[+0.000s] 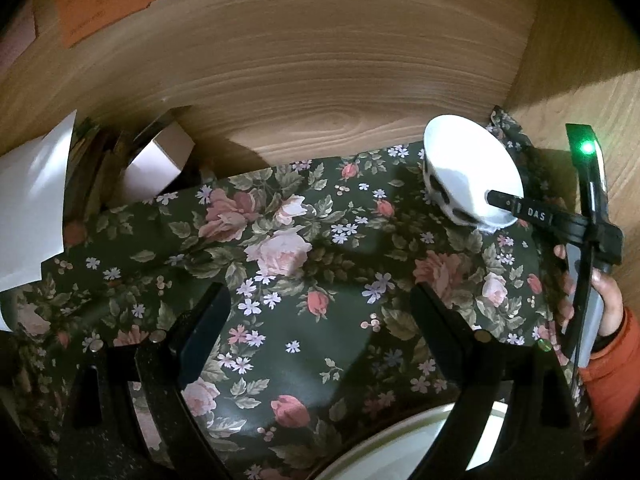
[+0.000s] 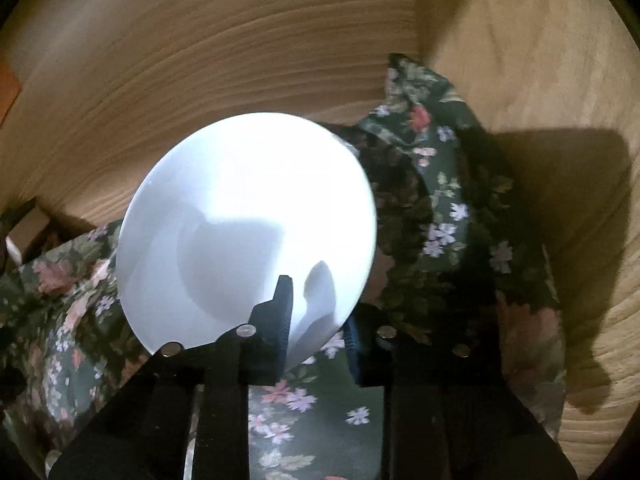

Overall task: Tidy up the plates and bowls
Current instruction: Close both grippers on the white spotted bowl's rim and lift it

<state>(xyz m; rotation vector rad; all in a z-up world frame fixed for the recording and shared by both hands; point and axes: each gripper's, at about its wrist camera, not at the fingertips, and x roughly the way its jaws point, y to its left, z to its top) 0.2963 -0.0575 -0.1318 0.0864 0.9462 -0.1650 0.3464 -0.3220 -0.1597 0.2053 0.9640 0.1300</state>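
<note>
A white bowl (image 2: pixel 248 216) with dark spots on its outside (image 1: pixel 468 168) sits tilted on the floral cloth (image 1: pixel 304 248) near the back right corner. My right gripper (image 2: pixel 320 308) is shut on the bowl's near rim, one finger inside and one outside. In the left wrist view the right gripper (image 1: pixel 494 200) shows as a black finger reaching into the bowl. My left gripper (image 1: pixel 320 296) hovers open over the cloth with nothing between its fingers. A white plate (image 1: pixel 400 452) lies at the bottom edge, partly under the left gripper's right finger.
Wooden walls (image 1: pixel 320 80) close the back and right sides. At the left stand a small box (image 1: pixel 160 160) and white sheets (image 1: pixel 32 200). Orange paper (image 1: pixel 120 4) hangs on the back wall. A hand in an orange sleeve (image 1: pixel 608 312) holds the right gripper.
</note>
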